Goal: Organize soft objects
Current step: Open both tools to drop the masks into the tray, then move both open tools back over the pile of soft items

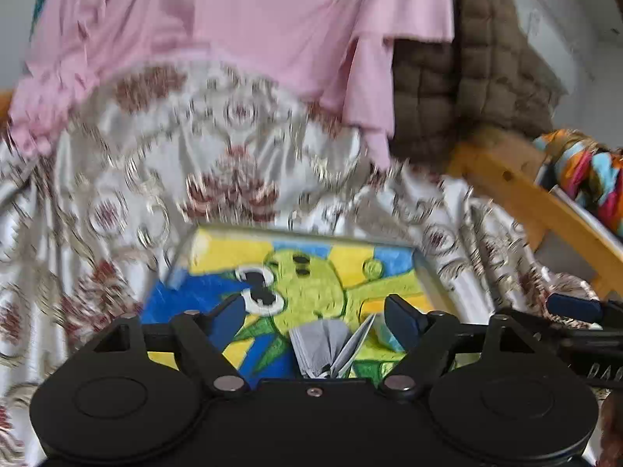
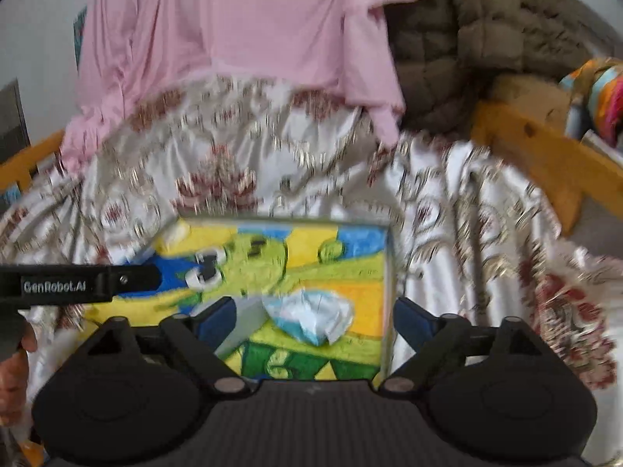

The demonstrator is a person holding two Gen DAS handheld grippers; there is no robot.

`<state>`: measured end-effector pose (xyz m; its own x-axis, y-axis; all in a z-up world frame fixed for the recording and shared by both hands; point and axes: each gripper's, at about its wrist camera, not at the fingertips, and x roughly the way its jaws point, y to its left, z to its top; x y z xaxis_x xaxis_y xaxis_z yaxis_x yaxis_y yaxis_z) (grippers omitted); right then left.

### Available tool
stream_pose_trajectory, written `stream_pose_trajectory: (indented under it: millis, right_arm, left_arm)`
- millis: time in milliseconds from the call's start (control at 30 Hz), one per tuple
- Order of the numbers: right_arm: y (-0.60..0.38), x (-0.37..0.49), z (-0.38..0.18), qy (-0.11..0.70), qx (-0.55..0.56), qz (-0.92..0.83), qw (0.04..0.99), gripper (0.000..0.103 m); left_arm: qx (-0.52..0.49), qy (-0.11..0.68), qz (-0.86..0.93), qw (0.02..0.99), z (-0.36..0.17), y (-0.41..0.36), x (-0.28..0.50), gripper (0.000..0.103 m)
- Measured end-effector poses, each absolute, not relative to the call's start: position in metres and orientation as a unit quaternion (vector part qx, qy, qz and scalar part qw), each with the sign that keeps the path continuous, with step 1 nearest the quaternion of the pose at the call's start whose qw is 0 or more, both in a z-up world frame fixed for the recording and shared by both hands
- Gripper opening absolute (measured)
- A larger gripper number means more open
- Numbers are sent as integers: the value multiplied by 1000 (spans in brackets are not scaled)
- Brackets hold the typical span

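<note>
A flat rectangular cartoon-print cloth (image 1: 311, 272) (image 2: 272, 264), a green figure on yellow and blue, lies on a white satin bedspread (image 1: 117, 202) (image 2: 447, 202) with red and gold medallions. A grey folded paper (image 1: 323, 346) and a crumpled blue-white tissue (image 1: 389, 334) (image 2: 311, 315) rest on its near part. My left gripper (image 1: 317, 319) hovers open over the near edge, the grey paper lying loose between its fingers. My right gripper (image 2: 314, 323) is open too, with the tissue below the gap and no pad pressing on it. The views are blurred.
A pink cloth (image 1: 241, 27) (image 2: 241, 27) is draped behind, with a brown quilted blanket (image 1: 467, 78) (image 2: 486, 27) to its right. An orange wooden rail (image 1: 518, 194) (image 2: 537, 155) borders the right side, with a multicoloured cloth (image 1: 592, 179) beyond. A hand (image 2: 11, 381) shows at bottom left.
</note>
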<state>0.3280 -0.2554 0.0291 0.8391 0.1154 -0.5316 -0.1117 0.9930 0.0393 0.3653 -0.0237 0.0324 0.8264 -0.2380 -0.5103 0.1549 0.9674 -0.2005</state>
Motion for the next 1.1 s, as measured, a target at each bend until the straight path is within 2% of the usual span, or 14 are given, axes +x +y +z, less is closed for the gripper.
stream_pose_trajectory:
  millis: [167,267,500,767,1100]
  right_arm:
    - [-261,283,64,216,18,62,974,98]
    - [-261,248,82,177,26,66,982,103]
    - [-256,178,109,131,30,75,988,103]
    - [-239,106,114,103,-3,69,992,103]
    - [-220,42,81,110,-23,61,992,103]
  left_arm:
    - [-54,214,-104,970,66,-17,311,95]
    - [-38,178,-104,978,84,-17,274,97]
    - [-34,130,-106,985,100,-13,199,102]
    - [-29,124,-108,986,89,-1,125,102]
    - [-15,151,-103,983,55,12,70,102]
